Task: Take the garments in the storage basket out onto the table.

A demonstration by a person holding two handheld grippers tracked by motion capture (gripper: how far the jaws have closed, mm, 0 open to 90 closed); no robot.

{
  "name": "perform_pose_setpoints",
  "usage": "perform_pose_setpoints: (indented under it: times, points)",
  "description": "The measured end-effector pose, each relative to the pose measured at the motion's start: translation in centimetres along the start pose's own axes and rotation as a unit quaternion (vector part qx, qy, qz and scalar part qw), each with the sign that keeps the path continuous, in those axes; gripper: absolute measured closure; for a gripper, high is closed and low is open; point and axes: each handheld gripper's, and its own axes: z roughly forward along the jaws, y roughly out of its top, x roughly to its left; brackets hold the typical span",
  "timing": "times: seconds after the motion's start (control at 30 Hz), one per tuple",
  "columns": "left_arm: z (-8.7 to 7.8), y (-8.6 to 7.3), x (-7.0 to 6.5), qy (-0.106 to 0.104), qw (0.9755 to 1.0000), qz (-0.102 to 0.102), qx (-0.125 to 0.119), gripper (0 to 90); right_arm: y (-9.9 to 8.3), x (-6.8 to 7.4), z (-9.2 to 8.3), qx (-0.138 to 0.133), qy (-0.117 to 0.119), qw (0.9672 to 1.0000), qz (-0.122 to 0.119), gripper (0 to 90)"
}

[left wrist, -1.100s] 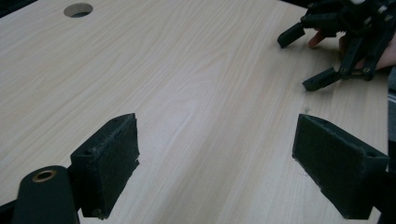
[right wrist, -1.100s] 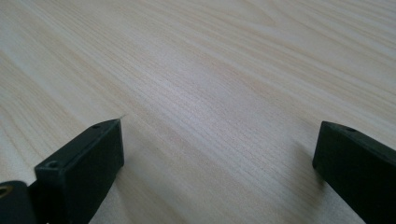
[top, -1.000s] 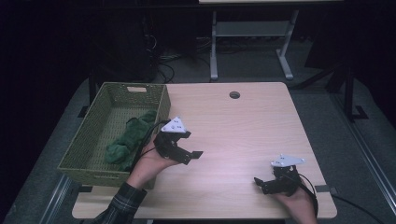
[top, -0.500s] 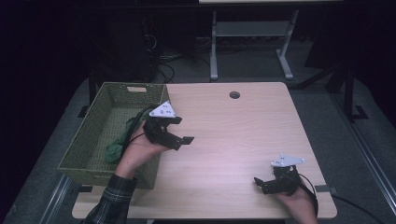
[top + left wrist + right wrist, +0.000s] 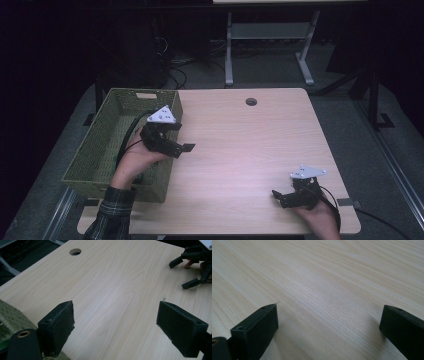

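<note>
A green woven basket (image 5: pixel 100 145) stands on the left part of the light wooden table (image 5: pixel 250 145). My left gripper (image 5: pixel 181 137) hovers over the basket's right rim, pointing right across the table. Its jaws stand wide apart with nothing between them; in the left gripper view (image 5: pixel 116 312) bare wood lies beyond them and the basket's edge (image 5: pixel 10 317) sits at lower left. My right gripper (image 5: pixel 278 196) rests low near the table's front right corner, pointing left. It is open in the right gripper view (image 5: pixel 330 311), just above the wood. The hand and cable hide part of the basket's inside.
A round cable hole (image 5: pixel 251 101) sits near the table's far edge, also seen in the left gripper view as a cable hole (image 5: pixel 75 251). The right gripper (image 5: pixel 192 267) appears far off there. A metal desk frame (image 5: pixel 229 50) and floor cables stand behind the table.
My left gripper has moved away from the table's middle, back and left, to above the basket's right rim. The right gripper has stayed put.
</note>
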Motion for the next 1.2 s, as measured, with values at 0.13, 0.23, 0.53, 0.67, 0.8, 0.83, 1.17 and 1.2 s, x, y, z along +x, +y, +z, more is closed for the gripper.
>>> perform_pose_setpoints:
  times: [0.13, 0.23, 0.53, 0.67, 0.8, 0.83, 1.17, 1.2]
  points:
    - [-0.8, -0.4, 0.7, 0.015, 0.9999, -0.002, 0.006, 14.1, 0.0, 0.0, 0.0, 0.0, 0.0, 1.0, 0.0, 1.5]
    - [-1.4, -0.8, 1.3, 0.028, 0.9995, -0.005, 0.01, 14.1, 0.0, 0.0, 0.0, 0.0, 0.0, 1.0, 0.0, 1.5]
    - [-3.1, -2.1, 3.0, 0.053, 0.9983, -0.019, 0.014, 14.4, 0.0, 0.0, 0.0, 0.0, 0.0, 1.0, 0.0, 1.5]
    - [-3.5, -2.7, 3.7, 0.066, 0.9972, -0.028, 0.024, 14.5, 0.0, 0.0, 0.0, 0.0, 0.0, 1.0, 0.0, 1.5]
    - [-4.3, -3.4, 4.4, 0.068, 0.9969, -0.035, 0.019, 18.0, 0.0, 0.0, 0.0, 0.0, 0.0, 1.0, 0.0, 1.5]
    - [-4.3, -3.4, 4.4, 0.068, 0.9969, -0.035, 0.019, 18.1, 0.0, 0.0, 0.0, 0.0, 0.0, 1.0, 0.0, 1.5]
    - [-5.2, -5.1, 5.9, 0.098, 0.9929, -0.055, 0.037, 18.5, 0.0, 0.0, 0.0, 0.0, 0.0, 1.0, 0.0, 1.5]
    - [-5.2, -5.2, 6.1, 0.097, 0.9929, -0.055, 0.04, 18.8, 0.0, 0.0, 0.0, 0.0, 0.0, 1.0, 0.0, 1.5]
